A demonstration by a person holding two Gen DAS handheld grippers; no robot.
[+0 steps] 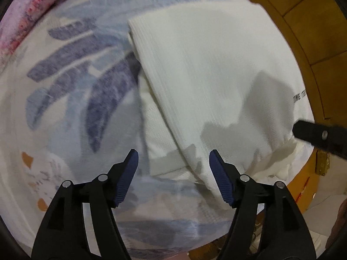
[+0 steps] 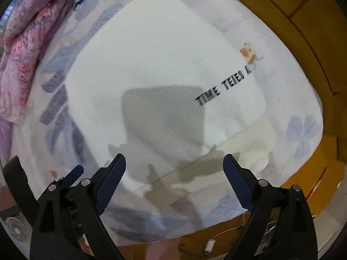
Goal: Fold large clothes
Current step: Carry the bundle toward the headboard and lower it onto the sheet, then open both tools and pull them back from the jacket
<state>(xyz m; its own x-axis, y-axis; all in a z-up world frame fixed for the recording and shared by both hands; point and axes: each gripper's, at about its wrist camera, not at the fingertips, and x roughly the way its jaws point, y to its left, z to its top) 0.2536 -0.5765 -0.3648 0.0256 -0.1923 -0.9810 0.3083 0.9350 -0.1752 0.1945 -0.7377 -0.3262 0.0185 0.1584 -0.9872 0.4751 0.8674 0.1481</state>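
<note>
The bed with a white sheet printed in blue leaf shapes [image 2: 63,117] carried the work, its near edge bordering an ochre tiled floor [image 2: 282,6]. On it, toward the near edge, lay the white textured-knit garment with black lettering [image 2: 151,69], already folded into a rough rectangle. A crumpled pink-and-purple blanket [image 2: 19,65] lay at the sheet's far left edge. The left gripper [image 1: 173,158] and right gripper [image 2: 174,162] both hung above the garment's near edge, jaws spread and holding nothing. Judged from this, the fold had been laid and let go; doing the step well called for checking that the edges lay square and pressing the top layer flat before any further fold. The lettering ran past the folded edge and was blurred; the garment's type and its under layers could not be told.
</note>
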